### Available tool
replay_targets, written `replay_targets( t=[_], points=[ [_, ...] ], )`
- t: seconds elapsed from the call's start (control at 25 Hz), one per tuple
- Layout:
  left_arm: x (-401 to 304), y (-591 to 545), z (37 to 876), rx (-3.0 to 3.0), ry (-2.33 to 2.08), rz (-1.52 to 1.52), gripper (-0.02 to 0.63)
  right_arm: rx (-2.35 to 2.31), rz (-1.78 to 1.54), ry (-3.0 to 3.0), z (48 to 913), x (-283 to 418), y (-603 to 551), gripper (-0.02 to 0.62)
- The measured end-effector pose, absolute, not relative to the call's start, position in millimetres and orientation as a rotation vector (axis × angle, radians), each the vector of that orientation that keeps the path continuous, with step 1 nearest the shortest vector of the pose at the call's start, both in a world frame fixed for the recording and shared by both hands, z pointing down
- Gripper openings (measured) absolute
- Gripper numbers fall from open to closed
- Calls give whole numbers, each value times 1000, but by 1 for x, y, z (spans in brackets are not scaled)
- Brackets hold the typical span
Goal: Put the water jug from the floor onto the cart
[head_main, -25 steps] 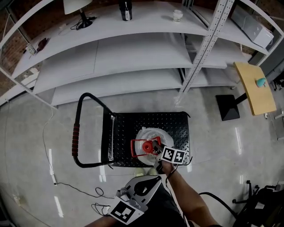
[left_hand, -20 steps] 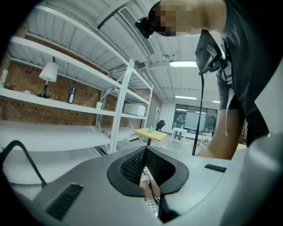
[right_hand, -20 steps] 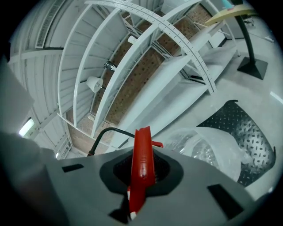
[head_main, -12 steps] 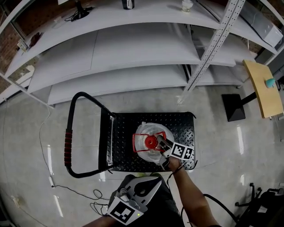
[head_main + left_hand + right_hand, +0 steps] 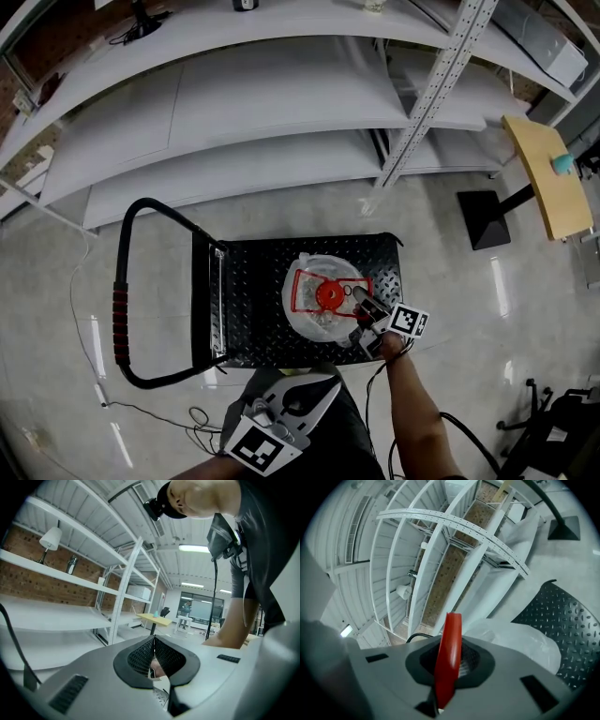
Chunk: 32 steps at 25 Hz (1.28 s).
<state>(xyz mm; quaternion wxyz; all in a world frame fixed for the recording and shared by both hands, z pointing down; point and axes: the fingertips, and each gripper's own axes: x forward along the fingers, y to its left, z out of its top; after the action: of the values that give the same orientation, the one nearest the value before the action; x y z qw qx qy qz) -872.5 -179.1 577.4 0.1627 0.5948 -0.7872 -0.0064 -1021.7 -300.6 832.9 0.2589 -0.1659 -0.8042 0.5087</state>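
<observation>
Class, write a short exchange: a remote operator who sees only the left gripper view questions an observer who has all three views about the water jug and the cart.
Operator: What lies below me?
Observer: The water jug is over the cart; whether it rests on the deck I cannot tell.
Operator: What holds it?
Observer: The right tongs are shut on its red handle.
Operator: Where would someone push from?
Observer: The push bar is at the cart's left end in the head view, away from the jug.
</observation>
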Motion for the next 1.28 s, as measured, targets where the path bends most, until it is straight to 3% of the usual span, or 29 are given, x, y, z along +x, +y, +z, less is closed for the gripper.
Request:
replay_targets(
  t=[0.12,0.28,0.44,0.6,0.88,0.92,1.08,1.28],
  points=[
    [-872,-181,569,1684,-2242,-11,3,-474,1338,-2195,823,-1023,-296,26],
    [-861,-183,524,1687,-2239,3,3,-441,1190,-2171,798,-1013,-289,176],
    [-850,-183,484,1676,-2252,19,3,-329,1041,-2104,802,-991,-292,269],
    [-843,-179,474,1626,-2271,7,3,-202,1010,-2084,821,-997,-311,270],
    [-830,-181,443,1567,-2347,-57,3,-80,988,-2275,740,-963,-329,267],
    [-827,-182,433,1569,-2367,-69,3,-123,948,-2314,711,-954,-325,249],
    [-805,-181,395,1605,-2430,-31,3,-393,784,-2476,576,-912,-280,44],
    [-753,-166,348,1637,-2504,-4,3,-607,613,-2633,436,-822,-218,14]
  ],
)
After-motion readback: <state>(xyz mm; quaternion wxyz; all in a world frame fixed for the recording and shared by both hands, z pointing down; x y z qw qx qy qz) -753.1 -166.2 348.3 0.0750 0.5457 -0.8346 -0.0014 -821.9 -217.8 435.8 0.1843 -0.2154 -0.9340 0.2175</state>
